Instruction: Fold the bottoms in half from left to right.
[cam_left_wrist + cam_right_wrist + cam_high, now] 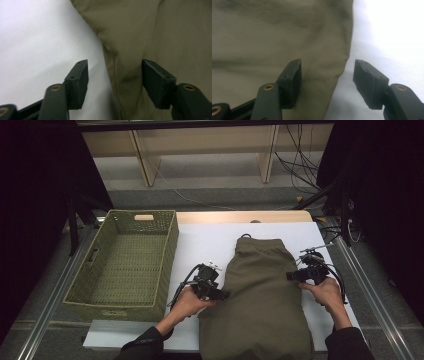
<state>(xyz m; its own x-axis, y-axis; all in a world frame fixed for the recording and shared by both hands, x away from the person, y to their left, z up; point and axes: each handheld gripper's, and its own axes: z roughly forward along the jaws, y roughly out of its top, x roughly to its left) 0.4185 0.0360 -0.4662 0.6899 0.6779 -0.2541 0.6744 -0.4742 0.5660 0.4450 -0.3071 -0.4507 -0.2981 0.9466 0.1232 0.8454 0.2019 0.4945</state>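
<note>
Garment (260, 295): olive cloth, flat on white table (210, 245), from near edge to mid-table.
Left gripper (223, 294): at garment's left edge; jaws spread astride the hem, not pinching.
Right gripper (291, 276): at right edge; jaws spread astride the hem likewise.
Basket (170, 255): woven, left, apart from the cloth.

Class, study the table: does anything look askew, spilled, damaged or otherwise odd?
Nothing stands out. The olive garment lies folded flat on the white table, the woven basket sits upright beside it, and both grippers, left and right, are open at the garment's edges.
</note>
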